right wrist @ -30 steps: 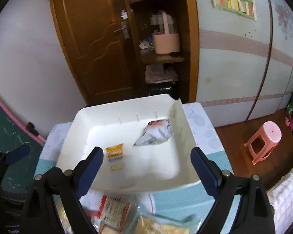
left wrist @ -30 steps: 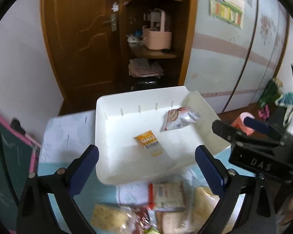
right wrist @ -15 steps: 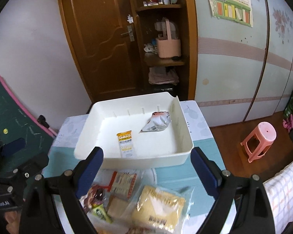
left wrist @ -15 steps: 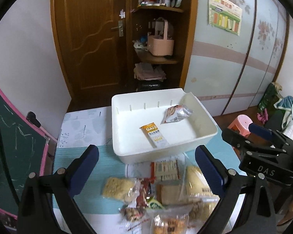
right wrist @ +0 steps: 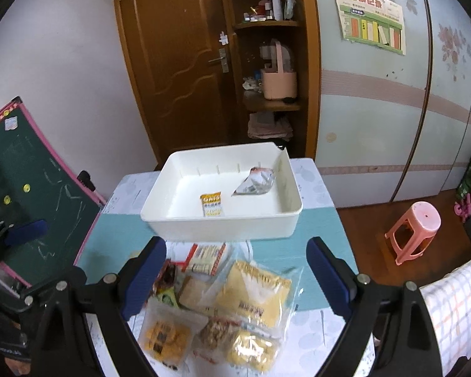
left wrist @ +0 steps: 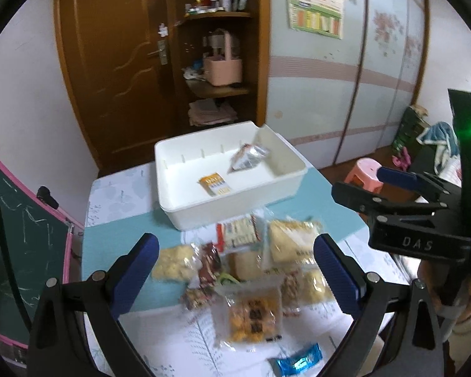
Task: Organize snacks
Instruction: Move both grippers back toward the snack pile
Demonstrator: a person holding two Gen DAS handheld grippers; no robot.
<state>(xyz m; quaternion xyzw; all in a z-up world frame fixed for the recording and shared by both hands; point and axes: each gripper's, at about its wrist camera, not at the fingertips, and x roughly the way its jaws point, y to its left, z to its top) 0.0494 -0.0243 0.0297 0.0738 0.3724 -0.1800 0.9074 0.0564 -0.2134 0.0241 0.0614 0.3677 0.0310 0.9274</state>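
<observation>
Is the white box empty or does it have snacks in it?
Not empty. The white box holds two snacks: a small orange packet and a silvery bag. The other snacks lie outside, on the table.

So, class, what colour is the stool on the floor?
Pink; the stool shows best in the right wrist view.

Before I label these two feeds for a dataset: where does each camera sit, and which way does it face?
Left wrist: on the left gripper, angled down at the snack pile and white bin; its open blue-padded fingers show, with the right gripper at right.
Right wrist: on the right gripper, angled down likewise; its open fingers show, the left gripper at left.
Shared: bin, two packets inside, pile, door, shelf, pink stool.
</observation>
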